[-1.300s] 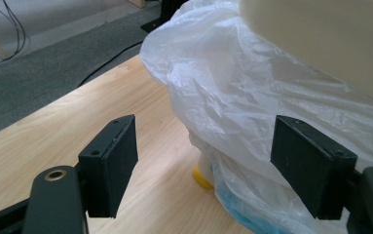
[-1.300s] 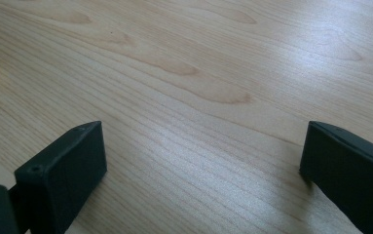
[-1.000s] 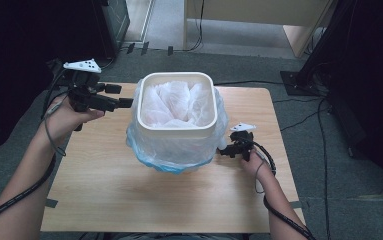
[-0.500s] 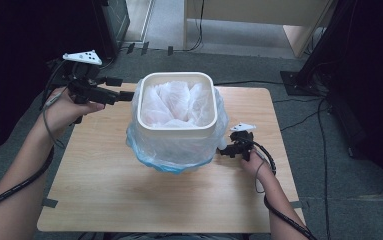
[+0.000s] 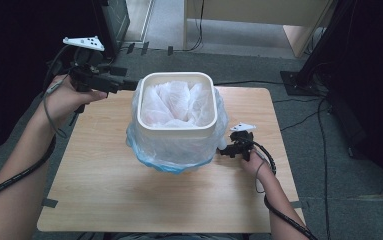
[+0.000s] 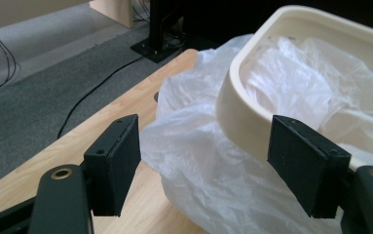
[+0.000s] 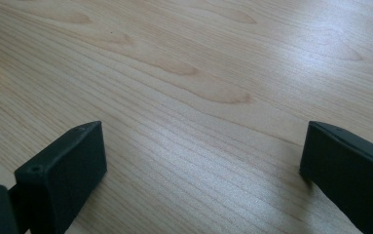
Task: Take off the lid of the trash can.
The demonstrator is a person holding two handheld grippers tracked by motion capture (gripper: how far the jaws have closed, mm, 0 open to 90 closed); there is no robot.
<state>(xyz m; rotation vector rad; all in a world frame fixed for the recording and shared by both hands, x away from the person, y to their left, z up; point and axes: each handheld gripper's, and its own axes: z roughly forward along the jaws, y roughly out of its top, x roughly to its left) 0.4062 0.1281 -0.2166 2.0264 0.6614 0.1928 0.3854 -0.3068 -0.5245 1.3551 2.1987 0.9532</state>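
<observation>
- Black jaws of the left gripper (image 6: 201, 165) stand wide apart with nothing pressed between them; they have just been closing a little, and only loose plastic film lies in the gap.
- Just ahead of these jaws is the rounded corner of the cream waste bin (image 6: 252, 107), and one jaw is just beside its rim.
- From the high view, the left gripper (image 5: 129, 85) is held in the air at the left side of the bin (image 5: 176, 131), near its top edge.
- A translucent bin liner bag (image 5: 171, 155) fills the bin and hangs over its outer walls, bunched low around it, with a bluish edge at the bottom.
- The bin stands in the middle of the light wooden table (image 5: 104, 195).
- The right gripper (image 5: 224, 150) is low at the right side of the bin, close to the hanging plastic.
- Its jaws (image 7: 201, 180) are also wide apart, with bare wood between them and nothing held.
</observation>
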